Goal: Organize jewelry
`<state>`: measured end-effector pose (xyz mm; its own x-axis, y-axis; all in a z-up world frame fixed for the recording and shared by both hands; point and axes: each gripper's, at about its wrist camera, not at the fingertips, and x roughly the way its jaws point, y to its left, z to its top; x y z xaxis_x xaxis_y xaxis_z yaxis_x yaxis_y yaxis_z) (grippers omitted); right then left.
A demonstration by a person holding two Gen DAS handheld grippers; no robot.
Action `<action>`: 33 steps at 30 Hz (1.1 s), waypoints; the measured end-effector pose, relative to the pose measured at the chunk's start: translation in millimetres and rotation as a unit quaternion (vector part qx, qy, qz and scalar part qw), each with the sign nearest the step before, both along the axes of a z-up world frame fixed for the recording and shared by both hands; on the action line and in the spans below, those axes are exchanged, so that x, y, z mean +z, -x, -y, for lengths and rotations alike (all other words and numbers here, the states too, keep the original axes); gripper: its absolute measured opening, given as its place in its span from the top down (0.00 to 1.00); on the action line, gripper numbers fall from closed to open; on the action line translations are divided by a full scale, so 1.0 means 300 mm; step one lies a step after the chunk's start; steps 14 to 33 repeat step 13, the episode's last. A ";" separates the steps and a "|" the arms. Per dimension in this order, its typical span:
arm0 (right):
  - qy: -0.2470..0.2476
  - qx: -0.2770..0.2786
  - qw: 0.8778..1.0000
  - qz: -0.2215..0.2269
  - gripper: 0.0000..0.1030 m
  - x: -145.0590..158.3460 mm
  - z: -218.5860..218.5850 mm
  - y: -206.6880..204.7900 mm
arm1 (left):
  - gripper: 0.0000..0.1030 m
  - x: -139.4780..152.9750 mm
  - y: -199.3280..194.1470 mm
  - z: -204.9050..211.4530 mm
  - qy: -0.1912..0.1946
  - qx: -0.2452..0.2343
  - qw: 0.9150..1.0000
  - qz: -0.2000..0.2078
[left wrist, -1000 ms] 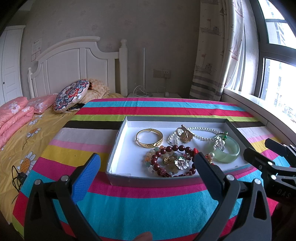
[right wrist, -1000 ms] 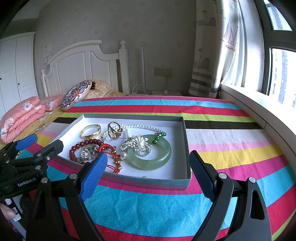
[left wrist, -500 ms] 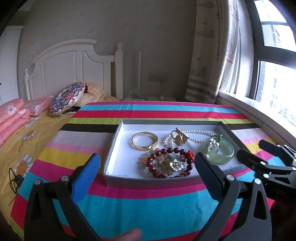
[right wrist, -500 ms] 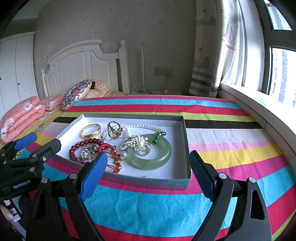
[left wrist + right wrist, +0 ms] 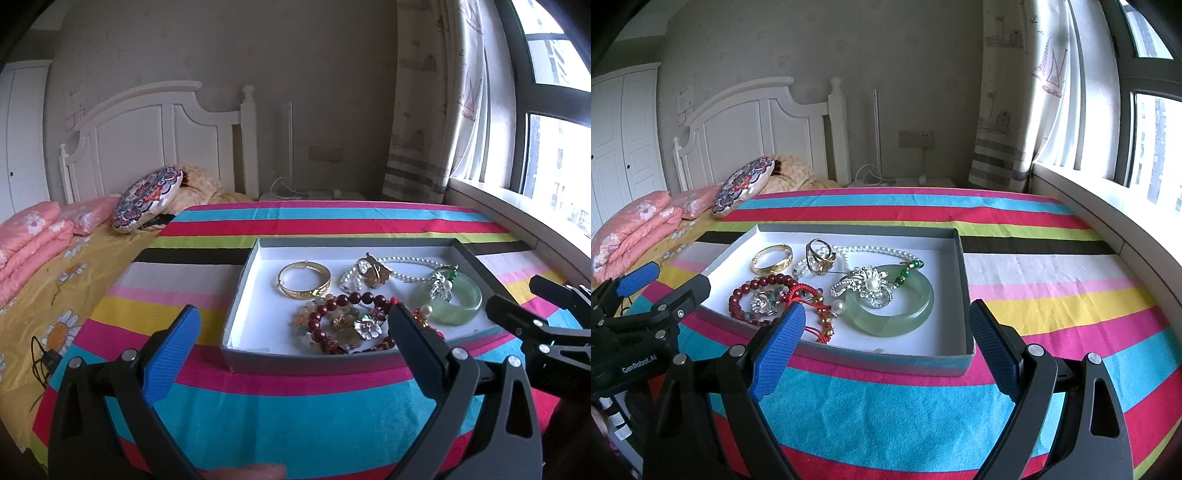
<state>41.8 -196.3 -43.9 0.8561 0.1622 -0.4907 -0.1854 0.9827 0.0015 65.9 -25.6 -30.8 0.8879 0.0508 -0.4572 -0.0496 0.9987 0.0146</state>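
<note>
A shallow grey cardboard box with a white inside (image 5: 962,280) lies on the counter, which is covered by a cloth of bright coloured stripes (image 5: 1052,295); all the jewelry sits inside the box. A pale green jade bangle (image 5: 892,312) lies toward the right side of the box, with a silver rhinestone flower brooch holding a pearl (image 5: 866,286) resting on top of it; a gold metal bangle (image 5: 772,258) lies at the far left, and a gold ring with a leaf-shaped top (image 5: 820,255) sits just beside it on a strand of small white pearls (image 5: 882,251); a dark red bead bracelet (image 5: 757,291) lies at the near left, tangled with red cord and small beads.

The left gripper (image 5: 295,343) hovers in front of the box's near wall, its jaws wide apart and empty; the right gripper (image 5: 886,338) hovers before the box's near right corner, jaws likewise spread and holding nothing. A bed with a white headboard (image 5: 757,125) stands behind the counter on the left.
</note>
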 end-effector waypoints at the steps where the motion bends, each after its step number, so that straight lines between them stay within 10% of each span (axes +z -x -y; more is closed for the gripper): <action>1: 0.000 0.001 1.000 -0.001 0.17 0.000 0.001 -0.004 | 0.02 -0.002 -0.002 -0.002 0.002 -0.002 1.000 -0.004; 6: -0.002 0.007 1.000 -0.010 0.17 0.000 0.001 -0.012 | 0.03 -0.015 0.006 0.012 -0.021 0.004 1.000 -0.020; 13: 0.019 0.041 0.992 -0.120 0.17 0.004 -0.027 0.013 | 0.02 -0.081 -0.045 -0.036 0.004 -0.047 0.972 -0.229; 33: 0.019 0.041 0.992 -0.120 0.17 0.004 -0.027 0.013 | 0.02 -0.081 -0.045 -0.036 0.004 -0.047 0.972 -0.229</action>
